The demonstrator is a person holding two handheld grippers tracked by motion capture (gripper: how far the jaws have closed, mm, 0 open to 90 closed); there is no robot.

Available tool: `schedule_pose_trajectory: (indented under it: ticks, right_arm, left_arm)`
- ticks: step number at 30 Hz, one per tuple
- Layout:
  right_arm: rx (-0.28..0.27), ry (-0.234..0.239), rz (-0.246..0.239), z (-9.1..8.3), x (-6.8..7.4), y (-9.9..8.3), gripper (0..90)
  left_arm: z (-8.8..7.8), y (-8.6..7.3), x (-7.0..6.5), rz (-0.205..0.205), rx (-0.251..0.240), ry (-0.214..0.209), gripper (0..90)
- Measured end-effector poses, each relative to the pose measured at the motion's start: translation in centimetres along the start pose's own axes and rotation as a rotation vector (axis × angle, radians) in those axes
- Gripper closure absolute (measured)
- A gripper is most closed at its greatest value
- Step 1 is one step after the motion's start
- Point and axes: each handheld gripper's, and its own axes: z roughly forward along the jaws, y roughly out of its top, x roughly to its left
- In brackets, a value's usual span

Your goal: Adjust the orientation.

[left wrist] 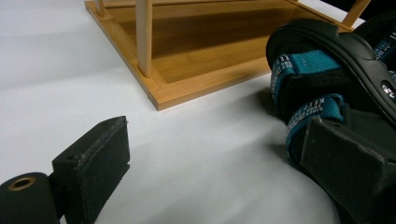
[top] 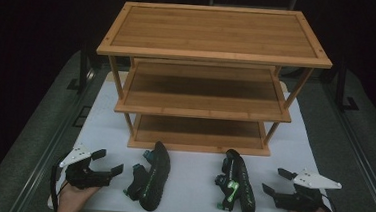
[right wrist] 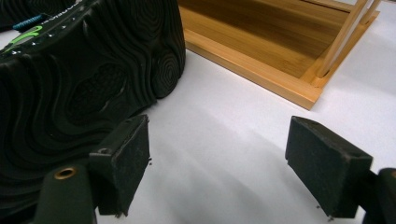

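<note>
Two black sandals with teal and green straps lie on their sides on the white table [top: 196, 177], in front of a three-tier bamboo shelf rack [top: 207, 87]. The left sandal [top: 152, 176] lies just right of my left gripper [top: 107, 161], which is open with nothing between its jaws. In the left gripper view the sandal [left wrist: 327, 60] sits behind the right jaw, and the left gripper [left wrist: 215, 158] points at bare table. My right gripper [top: 276, 182] is open and empty, just right of the right sandal [top: 236, 182]. In the right gripper view, the sandal's sole [right wrist: 84, 70] lies by the left jaw of the right gripper [right wrist: 219, 158].
The rack's bottom shelf [left wrist: 210, 56] rests on the table just beyond the sandals, and its corner post [right wrist: 343, 37] stands ahead of my right gripper. All three shelves are bare. Dark floor and metal rails [top: 59, 127] flank the table.
</note>
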Motion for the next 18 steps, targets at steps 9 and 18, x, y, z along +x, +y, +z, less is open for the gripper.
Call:
schedule_pose_trajectory:
  ticks: [9, 18]
  right_arm:
    - [-0.006, -0.011, 0.011, -0.28, -0.15, 0.05, 21.3]
    - [-0.022, -0.026, 0.007, -0.34, 0.13, 0.29, 21.3]
  left_arm:
    - [0.03, -0.15, 0.33, 0.005, 0.012, -0.022, 7.3]
    - [-0.09, -0.13, -0.25, 0.029, 0.031, -0.008, 7.9]
